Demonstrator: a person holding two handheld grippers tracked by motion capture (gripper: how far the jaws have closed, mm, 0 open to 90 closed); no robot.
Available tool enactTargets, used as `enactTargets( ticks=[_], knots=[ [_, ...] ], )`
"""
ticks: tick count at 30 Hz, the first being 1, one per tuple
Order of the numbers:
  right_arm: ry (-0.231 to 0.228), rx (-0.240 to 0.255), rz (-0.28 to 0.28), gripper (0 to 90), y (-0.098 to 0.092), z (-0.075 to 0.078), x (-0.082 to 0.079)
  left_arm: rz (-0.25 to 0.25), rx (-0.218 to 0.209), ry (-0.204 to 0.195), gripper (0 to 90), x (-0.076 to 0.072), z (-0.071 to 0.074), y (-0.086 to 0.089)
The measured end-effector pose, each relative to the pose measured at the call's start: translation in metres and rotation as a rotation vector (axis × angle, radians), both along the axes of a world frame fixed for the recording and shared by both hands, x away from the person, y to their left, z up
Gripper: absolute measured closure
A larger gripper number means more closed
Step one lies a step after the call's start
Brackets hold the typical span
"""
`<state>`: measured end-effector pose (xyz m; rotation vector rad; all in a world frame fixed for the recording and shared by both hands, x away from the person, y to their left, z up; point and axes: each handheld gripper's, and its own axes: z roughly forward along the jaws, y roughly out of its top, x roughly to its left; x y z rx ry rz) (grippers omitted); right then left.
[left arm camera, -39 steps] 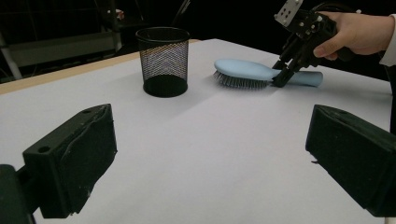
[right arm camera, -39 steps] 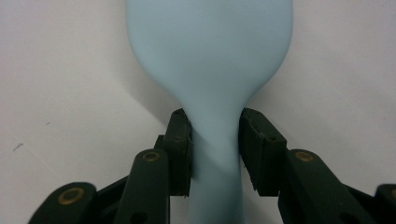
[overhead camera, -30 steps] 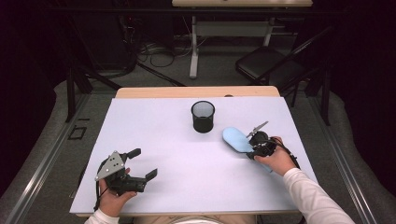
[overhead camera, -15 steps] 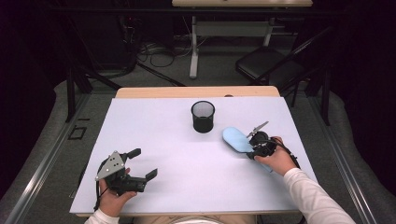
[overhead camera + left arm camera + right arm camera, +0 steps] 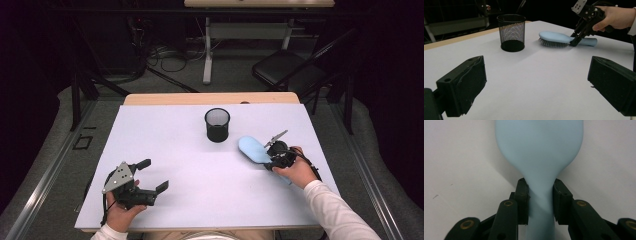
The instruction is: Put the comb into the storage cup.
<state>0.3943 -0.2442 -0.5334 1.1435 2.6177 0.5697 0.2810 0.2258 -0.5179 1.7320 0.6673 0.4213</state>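
High view is showing a white worktop point(image 5: 200, 165) standing in a dark room. Right tool point(image 5: 540, 195) is clamping a blue hairbrush point(image 5: 539, 150) near the right edge; left tool point(image 5: 152, 175) is gaping empty near the front-left corner.

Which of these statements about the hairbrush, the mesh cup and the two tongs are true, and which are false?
1. The right tongs grip the blue hairbrush at its neck. True.
2. The hairbrush stands inside the black mesh cup. False: it lies on the table, bristles down, beside the cup.
3. The left tongs are open and hold nothing. True.
4. The mesh cup lies on its side. False: it stands upright.
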Motion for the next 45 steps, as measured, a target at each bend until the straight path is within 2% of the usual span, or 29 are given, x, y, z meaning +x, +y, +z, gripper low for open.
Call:
enactTargets(
  ticks=[2,6,7,8,12,14,15,19,21,23,27,28,33,35,37,38,41,42,45],
  knots=[
    [-0.002,0.0,0.001,69.6,0.0,0.0,0.0,0.001,0.0,0.0,1.7,0.0,0.0,0.0],
    [0.024,-0.033,0.007,69.6,-0.001,0.004,0.0,0.002,-0.002,0.0,1.7,0.0,0.0,0.0],
    [-0.007,0.008,0.003,69.6,0.0,0.0,0.0,0.002,-0.002,-0.001,1.8,0.0,0.0,0.0],
    [0.003,0.0,0.003,69.7,-0.001,0.001,-0.001,0.004,0.001,0.0,1.7,0.0,0.0,0.0],
    [-0.006,0.005,0.009,69.7,-0.001,0.001,-0.001,0.002,-0.001,0.0,1.8,0.0,0.0,0.0],
    [0.003,-0.017,0.012,69.7,-0.001,0.003,-0.001,0.004,0.002,0.0,1.7,0.0,0.0,0.0],
    [-0.022,0.008,0.01,69.7,0.0,0.001,-0.002,0.004,0.001,0.0,1.8,0.0,0.0,0.0],
    [-0.025,0.014,0.009,69.7,0.0,0.001,-0.002,0.003,0.002,0.0,1.7,0.0,0.0,0.0],
    [-0.014,0.0,0.011,69.7,0.0,0.003,-0.002,0.004,0.002,0.0,1.7,0.0,0.0,0.0],
    [-0.029,0.02,0.005,69.7,0.0,0.001,-0.003,0.004,0.002,0.0,1.7,0.0,0.0,0.0],
    [-0.042,0.025,0.006,69.7,0.0,0.001,-0.003,0.004,0.002,0.0,1.8,0.0,0.0,0.0],
    [-0.032,0.015,0.008,69.7,-0.001,0.002,-0.003,0.004,0.003,-0.001,1.7,0.0,0.0,0.0],
    [-0.051,0.034,0.01,69.7,-0.001,0.002,-0.004,0.003,0.0,-0.002,1.8,0.0,0.0,0.0],
    [-0.041,0.027,0.008,69.7,-0.001,0.004,-0.004,0.003,0.0,-0.002,1.8,0.0,0.0,0.0],
    [-0.061,0.048,0.002,69.7,-0.001,0.004,-0.005,0.001,-0.003,-0.002,1.7,0.0,0.0,0.0],
    [-0.049,0.039,0.002,69.7,-0.002,0.006,-0.005,0.0,-0.003,-0.002,1.7,0.0,0.0,0.0],
    [-0.07,0.056,-0.001,69.7,-0.003,0.007,-0.006,0.001,-0.003,-0.002,1.8,0.0,0.0,0.0],
    [-0.059,0.046,-0.002,69.7,-0.003,0.009,-0.007,0.003,-0.001,-0.002,1.8,0.0,0.0,0.0],
    [-0.068,0.058,-0.002,69.7,-0.005,0.012,-0.008,0.0,-0.002,-0.002,1.7,0.0,0.0,0.0]
  ],
)
